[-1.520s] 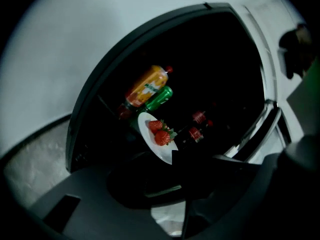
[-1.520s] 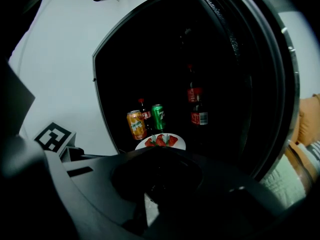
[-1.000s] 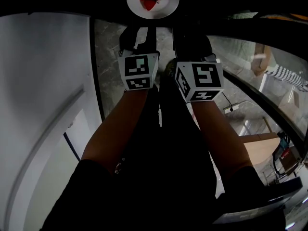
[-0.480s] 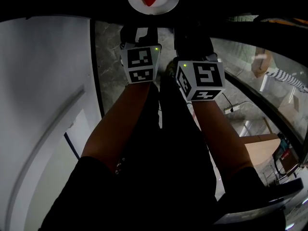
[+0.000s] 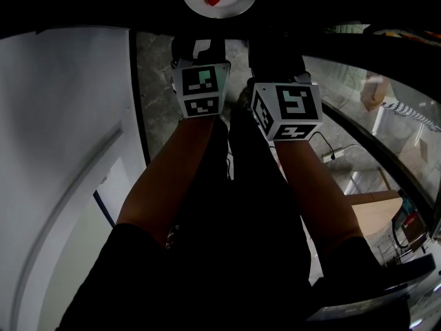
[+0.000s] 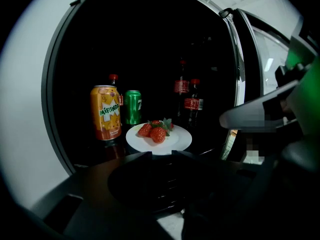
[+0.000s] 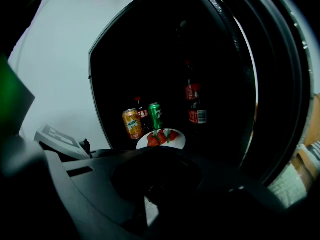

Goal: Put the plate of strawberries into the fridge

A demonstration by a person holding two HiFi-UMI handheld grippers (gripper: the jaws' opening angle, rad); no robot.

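A white plate with several strawberries stands on the dark fridge shelf, beside the cans. In the head view the plate is cut by the top edge. My left gripper is just short of the plate's near rim, apart from it; its jaws show a small gap with nothing between. My right gripper is also short of the plate, its jaws lost in the dark. From above, the left gripper and right gripper reach side by side toward the fridge.
An orange Mirinda can and a green can stand left of the plate. Cola bottles stand behind it. The open fridge door is at the right, the white fridge side at the left.
The plate has slid closer to the head view's top edge. Both marker cubes have shifted slightly up and stay side by side.
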